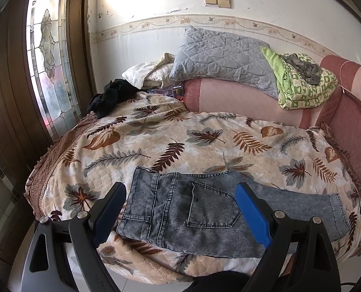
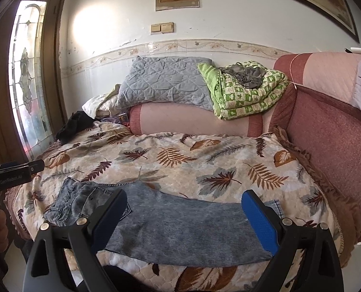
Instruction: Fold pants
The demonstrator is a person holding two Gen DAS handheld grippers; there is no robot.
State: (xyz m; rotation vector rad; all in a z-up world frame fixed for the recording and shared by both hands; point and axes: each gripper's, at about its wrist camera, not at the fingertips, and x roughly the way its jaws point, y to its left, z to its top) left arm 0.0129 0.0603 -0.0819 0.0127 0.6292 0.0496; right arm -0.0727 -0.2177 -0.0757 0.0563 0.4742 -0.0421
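Grey-blue denim pants (image 1: 204,209) lie flat near the front edge of the bed, folded lengthwise, waistband at the left, back pocket up, legs running right. They also show in the right wrist view (image 2: 180,226). My left gripper (image 1: 180,209) is open and empty, hovering over the waist and pocket part. My right gripper (image 2: 184,221) is open and empty, hovering over the leg part. The left gripper's body shows at the left edge of the right wrist view (image 2: 12,172).
The leaf-print bedspread (image 1: 180,133) covers the bed. A pink bolster (image 1: 241,99), grey pillow (image 1: 224,58), green folded quilt (image 1: 306,82) and black garment (image 1: 110,97) sit at the back. A red padded headboard (image 2: 331,158) stands at the right. A glass door (image 1: 49,56) is left.
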